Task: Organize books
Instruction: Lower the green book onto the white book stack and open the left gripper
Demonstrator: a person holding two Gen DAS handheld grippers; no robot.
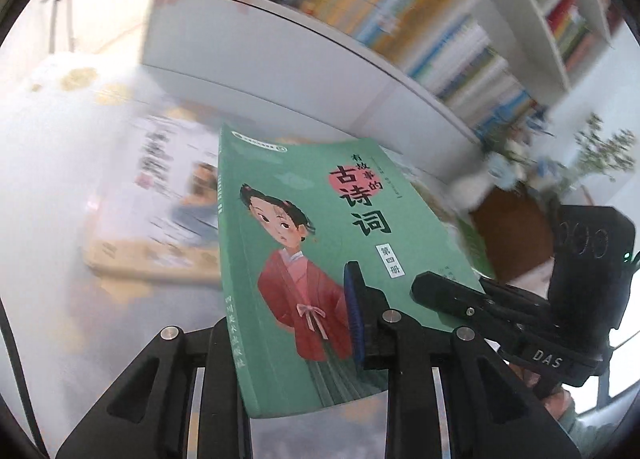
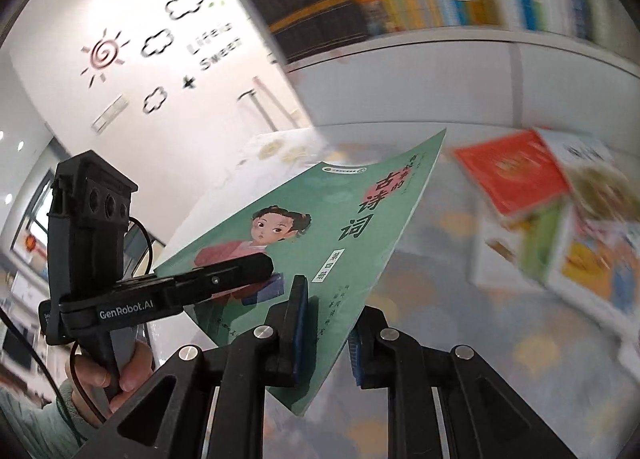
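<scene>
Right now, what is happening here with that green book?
A person holds a gripper in each hand, and both are clamped on one green book. The left gripper pinches it near the spine, the right gripper takes the opposite edge. The book is lifted off the table, where other books lie. A full bookshelf stands behind.

A table [image 1: 48, 219] with a pale, glossy top printed with soft yellow and blue patches carries loose books. In the left wrist view a cream-coloured book [image 1: 160, 215] lies flat on it, blurred. In the right wrist view a red book [image 2: 516, 175] lies on the table beside a heap of other colourful books [image 2: 580, 251], touching them; how they overlap is too blurred to tell. Behind the table stands a white bookshelf [image 1: 280, 59], its shelves packed with upright books [image 1: 400, 7].
</scene>
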